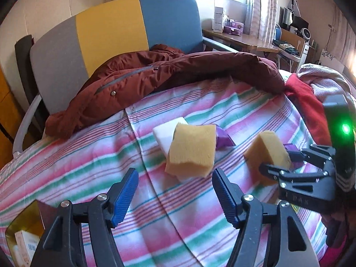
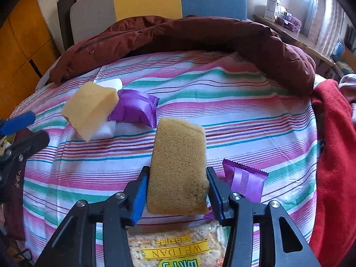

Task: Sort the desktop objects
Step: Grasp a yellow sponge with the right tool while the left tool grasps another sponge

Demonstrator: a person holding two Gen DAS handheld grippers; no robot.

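In the right wrist view my right gripper (image 2: 176,191) is shut on a yellow-brown sponge (image 2: 178,169), which stands upright between the blue pads, above the striped sheet. A second yellow sponge (image 1: 192,149) leans on a white block (image 1: 164,132) further out on the sheet, and a purple packet (image 1: 223,138) lies just behind them. My left gripper (image 1: 174,197) is open and holds nothing, a short way in front of that sponge. The same view shows the right gripper (image 1: 278,162) at the right with its sponge (image 1: 267,153). Another purple packet (image 2: 244,182) lies beside the right fingers.
A maroon jacket (image 1: 155,75) lies along the far edge of the striped sheet (image 1: 89,160). A red cloth (image 2: 333,155) is heaped at the right. A cracker pack (image 2: 175,247) lies under the right gripper. A yellow bin holding a carton (image 1: 24,240) stands at the lower left.
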